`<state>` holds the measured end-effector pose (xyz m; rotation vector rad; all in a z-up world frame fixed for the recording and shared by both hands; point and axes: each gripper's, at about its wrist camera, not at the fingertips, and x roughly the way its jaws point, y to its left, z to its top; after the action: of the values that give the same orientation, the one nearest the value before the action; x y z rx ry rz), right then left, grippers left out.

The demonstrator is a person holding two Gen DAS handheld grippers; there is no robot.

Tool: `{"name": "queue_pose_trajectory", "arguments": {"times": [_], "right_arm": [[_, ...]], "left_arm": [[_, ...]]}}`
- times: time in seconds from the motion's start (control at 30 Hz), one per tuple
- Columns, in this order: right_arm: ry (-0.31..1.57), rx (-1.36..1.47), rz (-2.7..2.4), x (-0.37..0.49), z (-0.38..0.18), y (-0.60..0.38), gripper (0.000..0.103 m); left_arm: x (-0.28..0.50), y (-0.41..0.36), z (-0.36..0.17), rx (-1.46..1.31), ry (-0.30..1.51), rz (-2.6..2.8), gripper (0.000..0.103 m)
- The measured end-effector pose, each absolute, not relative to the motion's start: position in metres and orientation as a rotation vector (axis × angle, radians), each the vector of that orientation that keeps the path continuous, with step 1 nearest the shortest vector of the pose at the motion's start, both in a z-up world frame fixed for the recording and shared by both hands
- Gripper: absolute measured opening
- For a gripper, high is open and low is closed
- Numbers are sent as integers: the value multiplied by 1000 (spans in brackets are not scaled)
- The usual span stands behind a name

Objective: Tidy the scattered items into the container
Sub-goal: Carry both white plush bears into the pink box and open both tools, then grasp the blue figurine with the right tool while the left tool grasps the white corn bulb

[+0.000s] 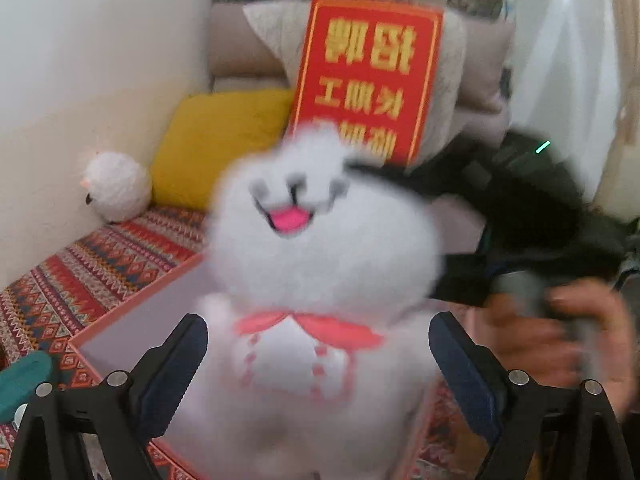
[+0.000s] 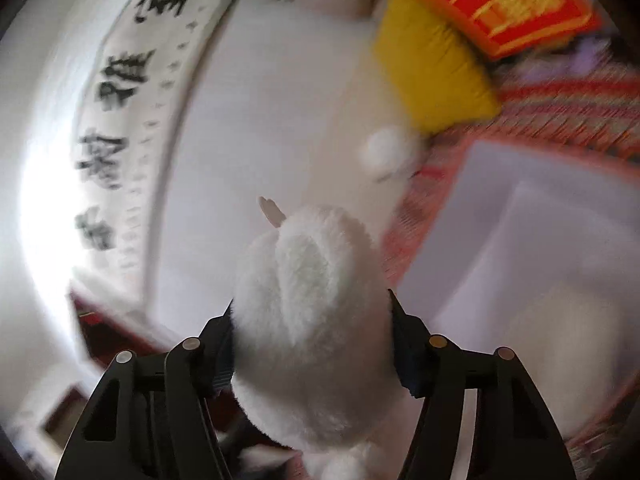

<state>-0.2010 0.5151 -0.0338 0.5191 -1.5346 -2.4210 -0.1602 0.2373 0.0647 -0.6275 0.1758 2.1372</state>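
the white plush rabbit [image 1: 320,264] stands upright between the spread fingers of the left tongs [image 1: 318,364], which do not visibly pinch it. the right tongs [image 2: 312,344] clamp its ear. the open box [image 1: 132,320] lies directly behind and below.

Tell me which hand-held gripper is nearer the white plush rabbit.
Right: the right hand-held gripper clamps the white plush rabbit. The left hand-held gripper is open, fingers either side of its body.
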Motion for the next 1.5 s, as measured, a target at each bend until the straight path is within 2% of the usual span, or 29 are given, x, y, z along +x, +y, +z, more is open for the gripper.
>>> {"name": "queue_pose_trajectory", "arguments": {"times": [0.07,0.13,0.17,0.33,0.5,0.63,0.73,0.97,1.13,1.2,1.27,1.43,1.5], "right_arm": [[-1552,592,-2500,-206,-41,517,80],[-1589,694,-2628,-204,-42,515,100],[-1551,677,-2739,-199,-33,513,103],[-1293,471,-3142,-167,18,493,103],[-1097,492,-3036,-169,43,453,103],[-875,583,-2857,-172,59,375,103],[-720,685,-2706,-177,43,316,103],[-324,1049,-2596,-195,-36,187,103],[-190,1182,-2661,-207,-84,165,103],[-173,1238,-2657,-218,-101,164,102],[-165,1264,-2644,-229,-113,161,100],[-136,1342,-2608,-254,-131,161,80],[-147,1376,-2588,-263,-138,162,76]], "left_arm": [[-160,220,70,-615,157,2173,97],[-165,201,72,-626,149,2223,97],[-167,189,71,-639,139,2254,97],[-177,112,54,-727,31,2376,97],[-165,16,21,-848,-53,2527,99],[-146,-37,-11,-975,-71,2597,99],[-131,-62,-37,-1067,-36,2613,99],[-123,-73,-92,-1208,-54,2585,99],[-153,-75,-97,-1223,-45,2641,99],[-174,-84,-97,-1213,-101,2673,99],[-195,-97,-101,-1233,-186,2697,99],[-230,-122,-122,-1350,-299,2721,97],[-242,-127,-134,-1427,-298,2718,86]]}}
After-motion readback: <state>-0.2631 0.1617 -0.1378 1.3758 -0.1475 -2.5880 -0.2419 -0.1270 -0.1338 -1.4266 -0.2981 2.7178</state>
